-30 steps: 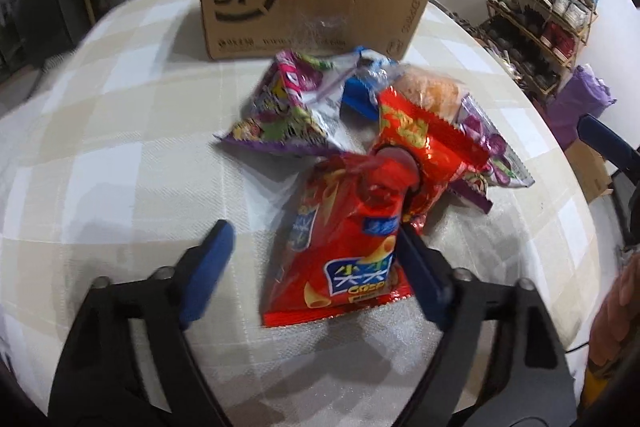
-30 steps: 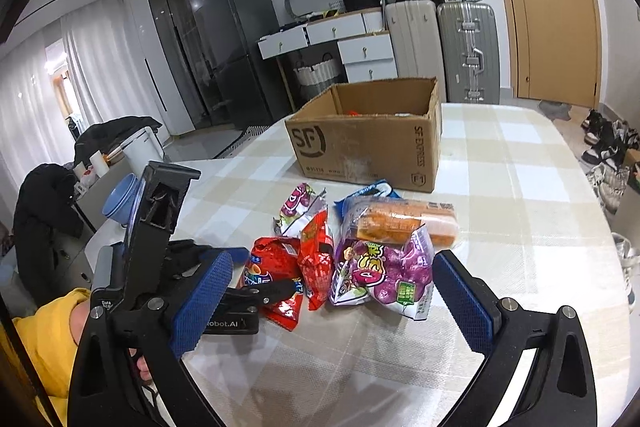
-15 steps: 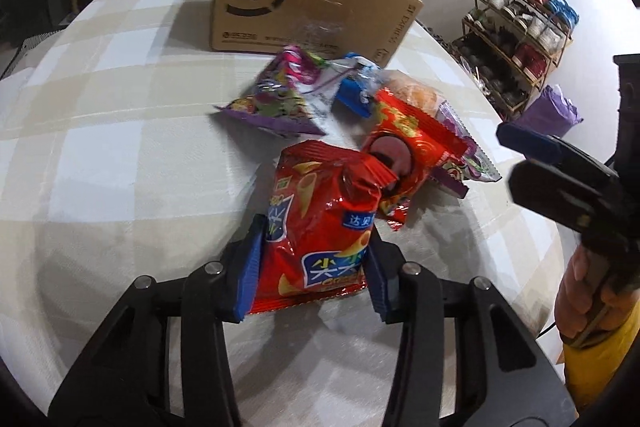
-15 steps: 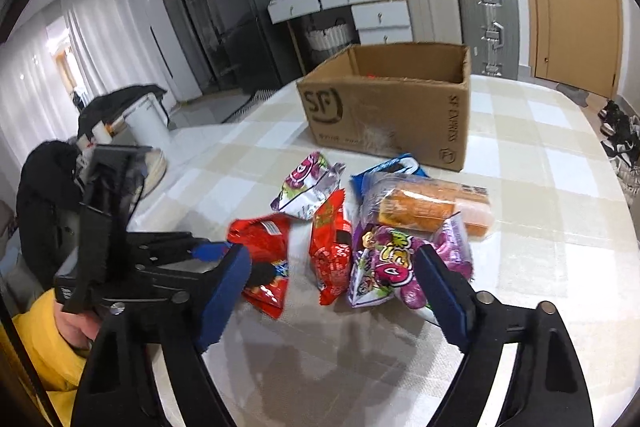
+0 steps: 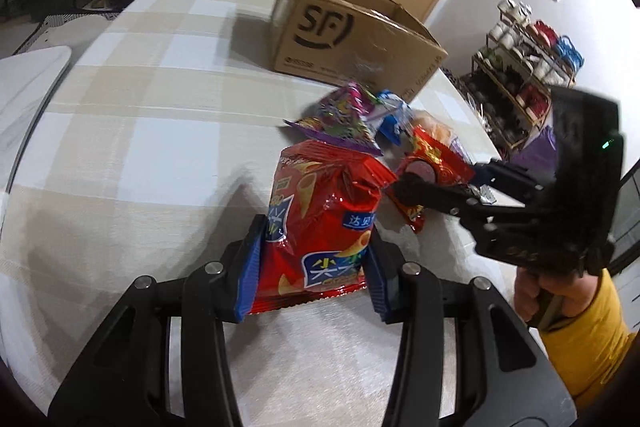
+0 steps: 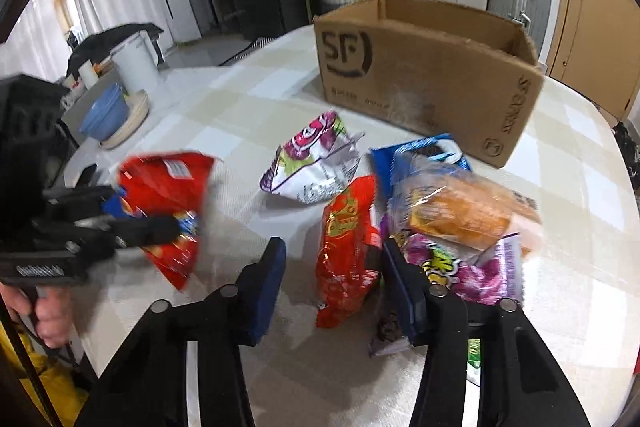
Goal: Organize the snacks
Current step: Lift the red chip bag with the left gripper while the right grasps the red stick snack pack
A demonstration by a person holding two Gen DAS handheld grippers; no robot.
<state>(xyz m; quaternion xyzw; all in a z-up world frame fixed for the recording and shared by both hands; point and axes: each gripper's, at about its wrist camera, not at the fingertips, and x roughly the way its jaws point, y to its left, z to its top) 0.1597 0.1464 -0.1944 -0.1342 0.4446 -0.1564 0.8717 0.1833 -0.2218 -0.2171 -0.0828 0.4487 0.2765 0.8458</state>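
My left gripper (image 5: pixel 316 271) is shut on the lower part of a red chip bag (image 5: pixel 320 203), held off the pile; the right wrist view shows the same bag (image 6: pixel 168 187) at the left. My right gripper (image 6: pixel 336 287) is closing around a red-orange packet (image 6: pixel 348 247). Its right pad is at the packet's edge, and a gap remains at the left pad. The open cardboard box (image 6: pixel 424 75) marked SF stands behind the snacks; it shows again as the box (image 5: pixel 352 39) in the left wrist view.
On the checked tablecloth (image 6: pixel 248 115) lie a purple-white bag (image 6: pixel 316 163), a blue packet (image 6: pixel 424 151), a clear bread bag (image 6: pixel 460 211) and a purple candy bag (image 6: pixel 468 267). A shoe rack (image 5: pixel 532 67) stands past the table's right edge. A blue bowl (image 6: pixel 106 115) sits to the left.
My left gripper has shut on the red chip bag and drawn it away from the pile. My right gripper has come down over the red-orange packet with its jaws narrowing.
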